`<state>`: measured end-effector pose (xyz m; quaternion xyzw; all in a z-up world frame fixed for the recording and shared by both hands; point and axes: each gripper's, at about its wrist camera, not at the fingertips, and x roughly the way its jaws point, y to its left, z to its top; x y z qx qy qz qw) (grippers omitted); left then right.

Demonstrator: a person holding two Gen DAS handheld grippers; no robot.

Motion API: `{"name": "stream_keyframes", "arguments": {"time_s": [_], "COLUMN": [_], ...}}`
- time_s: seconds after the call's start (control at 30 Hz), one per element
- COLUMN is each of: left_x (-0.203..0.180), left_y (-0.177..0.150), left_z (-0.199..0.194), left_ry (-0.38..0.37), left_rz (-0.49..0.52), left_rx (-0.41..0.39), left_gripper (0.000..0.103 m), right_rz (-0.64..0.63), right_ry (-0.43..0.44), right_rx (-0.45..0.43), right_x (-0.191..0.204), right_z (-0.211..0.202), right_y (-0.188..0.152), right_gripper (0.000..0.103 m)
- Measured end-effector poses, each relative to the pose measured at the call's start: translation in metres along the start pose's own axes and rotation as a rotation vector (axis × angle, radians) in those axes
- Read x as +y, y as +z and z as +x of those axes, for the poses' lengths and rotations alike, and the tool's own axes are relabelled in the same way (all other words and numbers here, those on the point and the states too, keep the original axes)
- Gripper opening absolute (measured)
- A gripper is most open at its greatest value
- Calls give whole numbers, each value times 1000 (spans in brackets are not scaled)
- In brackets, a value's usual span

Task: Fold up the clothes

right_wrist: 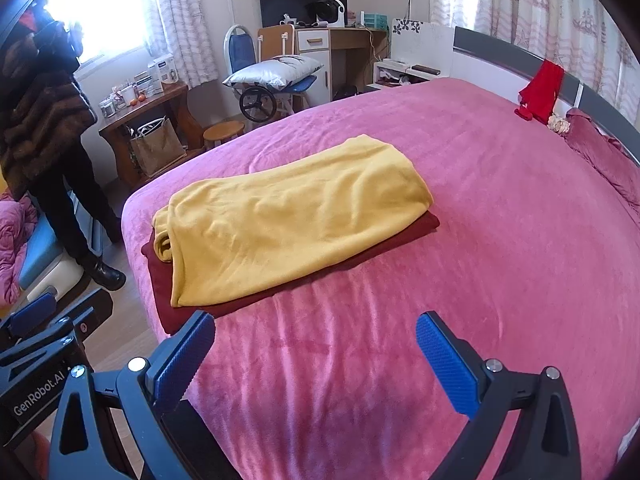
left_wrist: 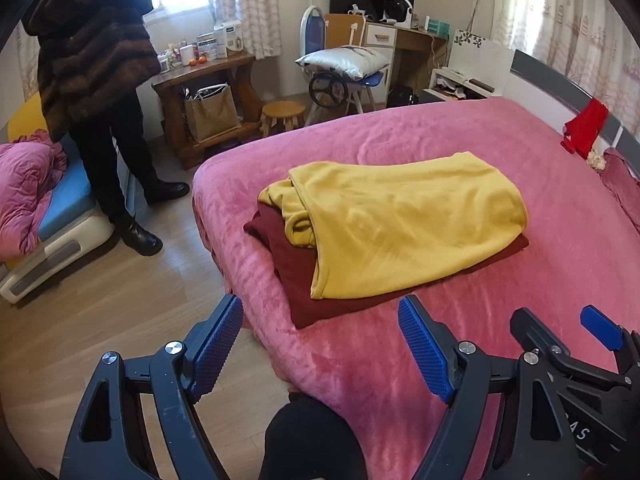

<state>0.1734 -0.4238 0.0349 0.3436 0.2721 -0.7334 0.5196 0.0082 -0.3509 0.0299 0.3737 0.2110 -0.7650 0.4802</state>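
A folded yellow garment (left_wrist: 404,220) (right_wrist: 288,216) lies on top of a folded dark red garment (left_wrist: 296,276) (right_wrist: 168,296) on the pink bed (left_wrist: 480,340) (right_wrist: 460,240). My left gripper (left_wrist: 320,320) hovers open over the near corner of the bed, short of the pile, with nothing between its blue pads (left_wrist: 216,344). My right gripper (right_wrist: 316,336) is open too, held above the bedspread just in front of the pile, and it is empty. In the left wrist view the right gripper's body shows at the lower right edge.
A person in a brown fur coat (left_wrist: 88,52) (right_wrist: 36,112) stands on the wooden floor left of the bed. A red cloth (left_wrist: 586,126) (right_wrist: 540,90) hangs on the headboard. A wooden stool (left_wrist: 282,114), a side table (left_wrist: 204,76) and a chair with a pillow (left_wrist: 344,62) stand beyond.
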Motion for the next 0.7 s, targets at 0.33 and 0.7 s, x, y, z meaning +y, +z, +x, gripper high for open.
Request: {"name": "stream_keyframes", "arguments": {"time_s": [0.33,0.7], "left_x": [17,15], "left_y": [-7,-5], "left_z": [4,-1], "left_ry": [-86,-13], "left_rz": [-119,-101], "left_rx": [-13,-66], "left_gripper": [82,84], "right_rz": [-7,-9], "right_ry": [13,24], "right_rx": [18,34], "right_x": [4,6], "right_z": [6,8], "right_y": [-4,-8], "right_gripper": [103,103]}}
